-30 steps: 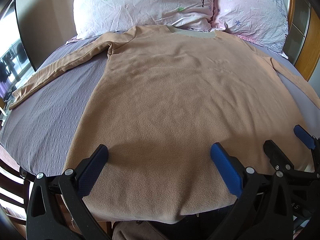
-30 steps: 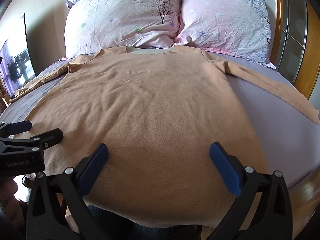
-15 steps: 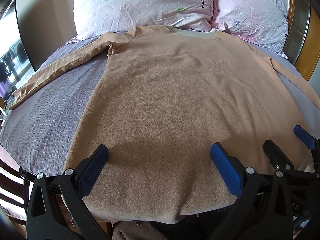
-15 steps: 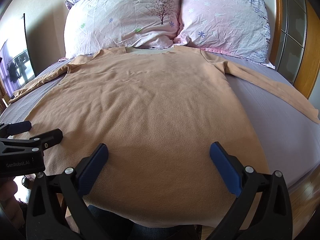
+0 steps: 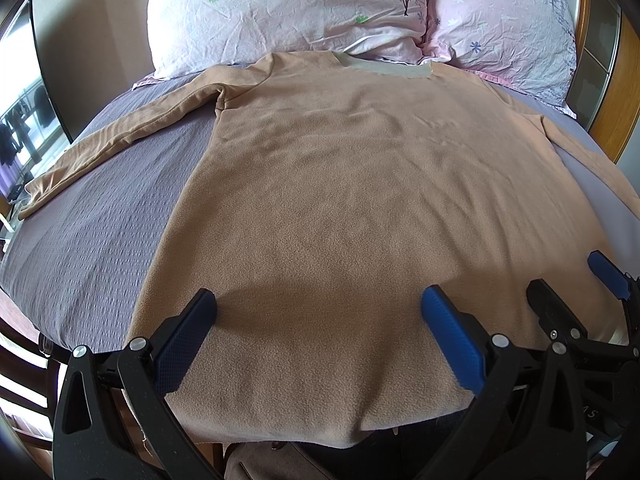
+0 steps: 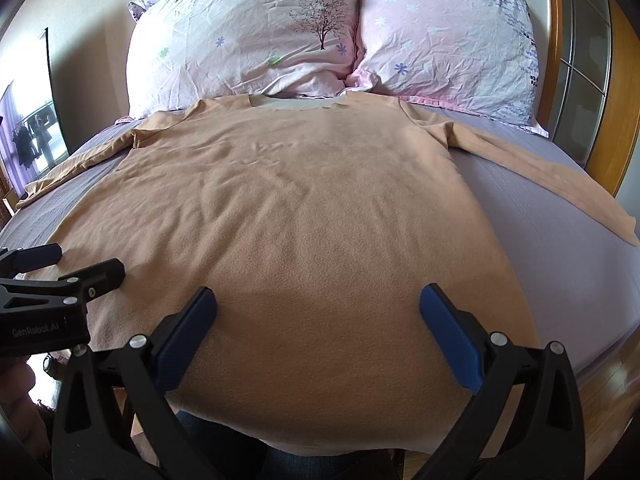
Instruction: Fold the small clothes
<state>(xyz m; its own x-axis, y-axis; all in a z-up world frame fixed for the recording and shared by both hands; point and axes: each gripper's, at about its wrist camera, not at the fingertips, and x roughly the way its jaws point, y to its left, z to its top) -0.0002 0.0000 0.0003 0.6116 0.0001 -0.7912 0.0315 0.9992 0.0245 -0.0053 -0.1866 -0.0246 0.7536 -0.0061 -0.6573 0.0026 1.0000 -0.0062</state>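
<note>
A tan long-sleeved shirt (image 5: 360, 208) lies spread flat and face-down-or-up (which cannot be told) on a bed (image 5: 88, 248) covered with a grey-purple textured sheet, its pale collar (image 5: 384, 67) pointing toward two pink flowered pillows (image 6: 248, 40) that lean at the head of the bed. Both sleeves are stretched out sideways: the left sleeve (image 5: 120, 136) runs across the sheet toward the bed's left edge, and the right sleeve (image 6: 560, 184) reaches toward the right edge, near a wooden frame (image 6: 620, 80) with glass panes. The shirt's lower hem hangs slightly over the near edge of the bed. The left claw (image 5: 318, 312) hovers over the hem area with its blue-padded fingers (image 5: 448, 336) spread wide apart and nothing between them. The right claw (image 6: 318, 312) hangs just beside it over the same end of the shirt, its fingers (image 6: 188, 332) likewise wide apart and holding nothing. In the left wrist view the right claw's tips show at the right edge above the shirt's lower right corner; in the right wrist view the left claw's tips show at the left edge above the lower left part of the shirt. Whether either claw's pads touch the fabric cannot be told.
</note>
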